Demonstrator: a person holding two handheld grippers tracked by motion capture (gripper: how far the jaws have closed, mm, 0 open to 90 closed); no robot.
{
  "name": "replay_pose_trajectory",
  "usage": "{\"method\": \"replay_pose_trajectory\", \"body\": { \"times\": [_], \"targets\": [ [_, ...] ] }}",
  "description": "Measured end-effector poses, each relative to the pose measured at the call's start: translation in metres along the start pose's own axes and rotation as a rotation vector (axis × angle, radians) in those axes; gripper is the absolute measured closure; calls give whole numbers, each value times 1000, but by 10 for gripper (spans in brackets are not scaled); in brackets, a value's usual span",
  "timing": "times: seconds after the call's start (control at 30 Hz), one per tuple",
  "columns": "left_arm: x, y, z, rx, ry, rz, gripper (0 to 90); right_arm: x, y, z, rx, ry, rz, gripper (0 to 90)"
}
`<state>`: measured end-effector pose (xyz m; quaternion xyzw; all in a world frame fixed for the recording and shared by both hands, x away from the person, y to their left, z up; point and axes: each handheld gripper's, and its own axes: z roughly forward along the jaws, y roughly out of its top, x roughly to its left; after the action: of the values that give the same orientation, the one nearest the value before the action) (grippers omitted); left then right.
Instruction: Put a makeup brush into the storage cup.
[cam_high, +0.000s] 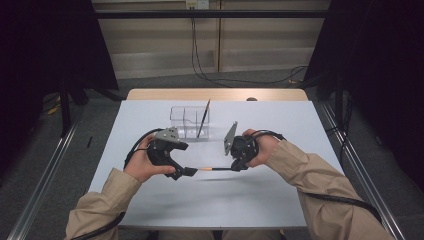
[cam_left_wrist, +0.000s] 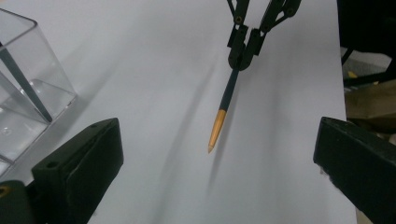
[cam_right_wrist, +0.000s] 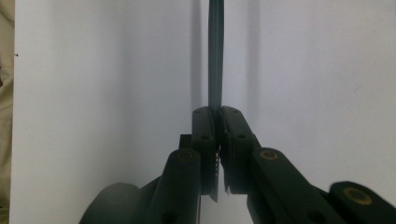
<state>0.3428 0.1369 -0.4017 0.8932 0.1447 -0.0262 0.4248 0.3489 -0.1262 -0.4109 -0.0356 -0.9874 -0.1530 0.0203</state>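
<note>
1. Right now my right gripper (cam_high: 239, 168) had its jaws pressed together on the dark shaft of the pencil (cam_high: 215, 169), clamped near the back end; in the right gripper view the shaft (cam_right_wrist: 215, 56) ran straight out from between the pads (cam_right_wrist: 205, 122), away from the cam.
2. Pencil was held off the table (cam_high: 150, 190), roughly level, long axis running across the table from R hand toward L. Orange tip (cam_left_wrist: 215, 130) pointed at my left gripper (cam_high: 190, 171).
3. L jaws stood wide apart, nothing between them. In the left gripper view the tip hung in the gap btwn the two black jaws but farther out, not touching either pad.
4. Key relation: pencil lay nearly along the L gripper's own reach axis, tip-first, slightly tilted. So I judged the L hand would need to come fwd along that axis and close on the orange end or the shaft just behind it. L was the nearer free hand; R was already occupied.
5. Clear organizer (cam_high: 190, 121) sat beyond both hands, toward the far side of the table, w/ another pencil (cam_high: 203, 119) standing tilted in its right compartment. Its corner showed at upper left of the left gripper view (cam_left_wrist: 28, 84).
6. Risk, as I judged it: thin shaft, small tip. If the L jaws closed off-centre the pencil could pivot in the R grip.
</note>
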Motion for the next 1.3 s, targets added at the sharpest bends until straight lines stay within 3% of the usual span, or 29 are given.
{"method": "replay_pose_trajectory", "body": {
  "times": [0.23,0.6,0.87,1.13,1.17,1.3],
  "targets": [
    [-1,7,7,82,-13,18,34,1,3,1,4,-1,-6,850],
    [-4,20,17,201,-28,58,136,1,6,1,5,3,-9,850],
    [-8,29,25,256,-46,78,253,1,7,-1,-4,0,-16,850],
    [-11,36,32,309,-24,110,335,3,7,-2,-2,1,-5,850],
    [-11,36,33,316,-32,120,406,3,7,-2,-3,1,-5,850],
    [-11,37,37,331,-21,137,424,2,7,-3,-15,-1,-12,850]
  ]
}}
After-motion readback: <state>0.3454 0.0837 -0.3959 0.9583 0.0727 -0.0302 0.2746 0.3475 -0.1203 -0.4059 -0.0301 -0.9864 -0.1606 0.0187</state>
